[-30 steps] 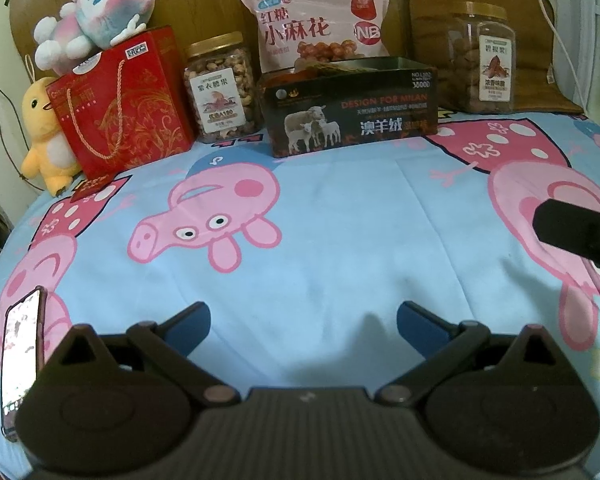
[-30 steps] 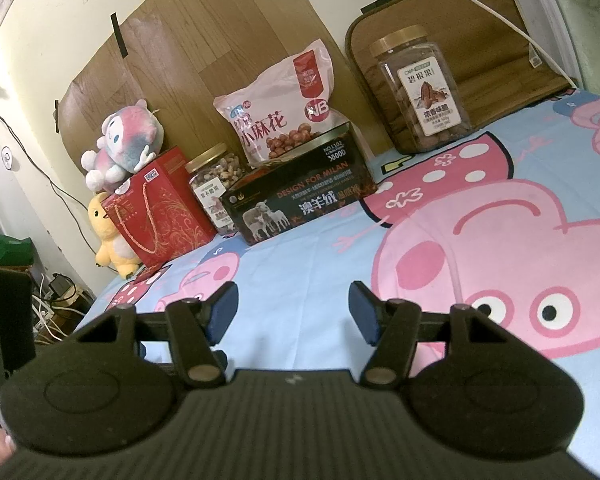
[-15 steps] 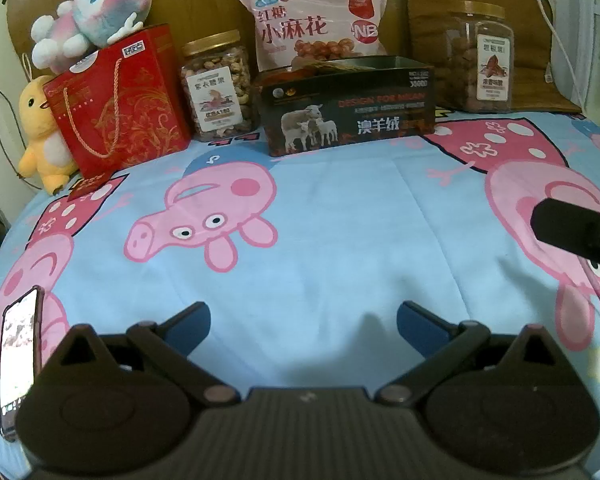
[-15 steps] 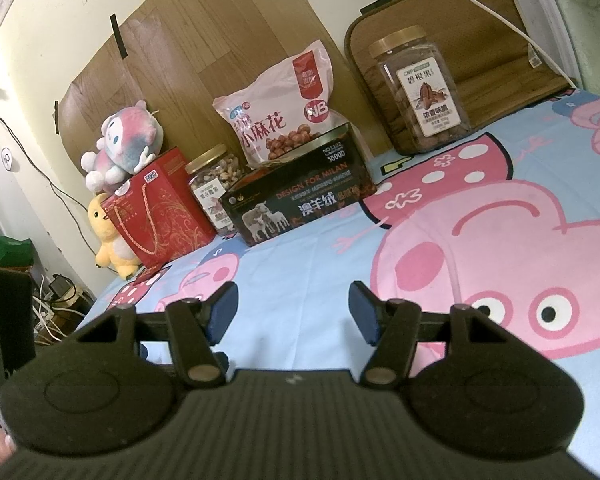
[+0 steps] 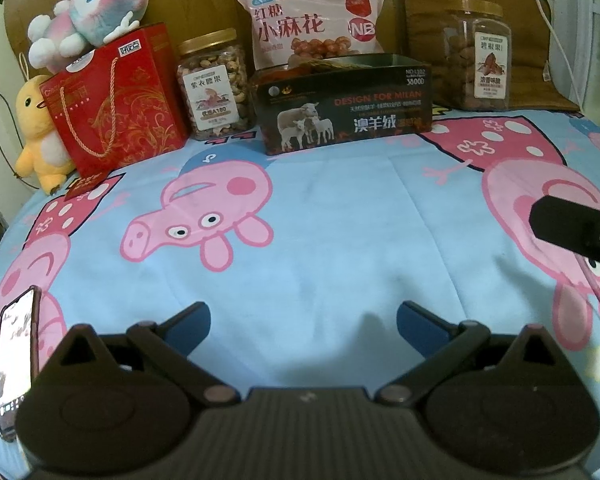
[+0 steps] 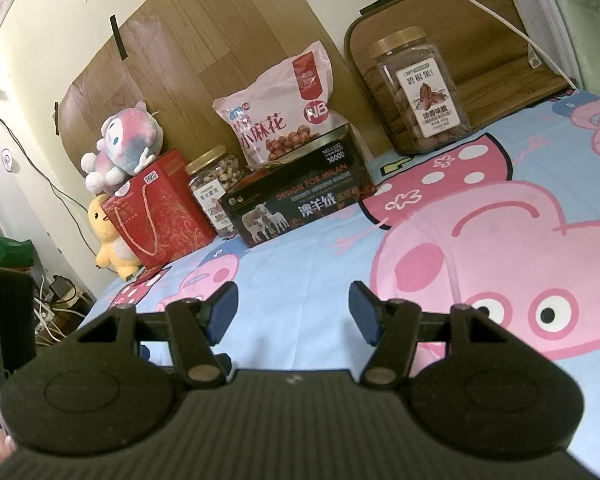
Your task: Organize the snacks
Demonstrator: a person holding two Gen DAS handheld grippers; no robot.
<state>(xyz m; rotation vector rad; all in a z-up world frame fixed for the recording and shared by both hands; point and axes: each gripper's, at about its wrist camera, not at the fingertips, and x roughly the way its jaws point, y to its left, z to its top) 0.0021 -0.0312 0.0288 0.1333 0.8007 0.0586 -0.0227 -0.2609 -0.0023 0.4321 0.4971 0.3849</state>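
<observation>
Both grippers, left (image 5: 303, 322) and right (image 6: 293, 309), hover wide open and empty above the bedsheet (image 5: 340, 240), facing snacks lined along the headboard, apparently awaiting sorting into the dark box (image 5: 346, 110).

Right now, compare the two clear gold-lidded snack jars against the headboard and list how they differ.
The clear jar of pale nuts is shorter; the clear jar of brown pecans is taller. The pale-nut jar stands between the red gift bag and dark box; the pecan jar stands alone at right. Both are upright, lidded, with white labels.
</observation>
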